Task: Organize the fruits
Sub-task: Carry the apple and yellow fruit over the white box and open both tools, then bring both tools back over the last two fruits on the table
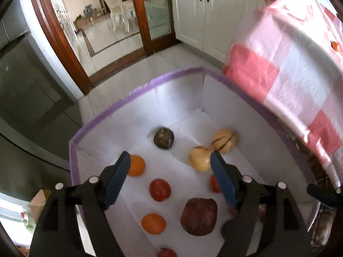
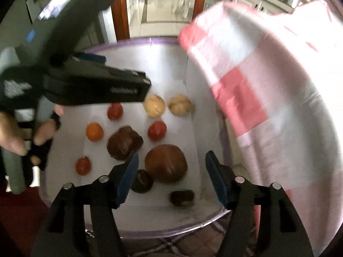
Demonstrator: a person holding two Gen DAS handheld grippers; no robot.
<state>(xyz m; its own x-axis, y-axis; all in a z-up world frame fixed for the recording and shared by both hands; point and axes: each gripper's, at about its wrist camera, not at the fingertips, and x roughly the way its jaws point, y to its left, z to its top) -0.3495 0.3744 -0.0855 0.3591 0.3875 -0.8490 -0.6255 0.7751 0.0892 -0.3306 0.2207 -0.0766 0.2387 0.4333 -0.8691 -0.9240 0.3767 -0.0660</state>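
Both claws (image 1: 170,158) (image 2: 171,159) gape, angled down over fruit box (image 1: 137,90).

Three tomatoes (image 1: 159,189), two oranges (image 1: 153,223), two melons (image 1: 224,140), perhaps four (brown) fruits (image 2: 166,162).

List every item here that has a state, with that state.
left tongs: open, empty, above the box
right tongs: open, empty, above the box
white box: open-topped, fruit lying loose on its floor
checked cloth: hangs beside the box
cabinet doors: shut
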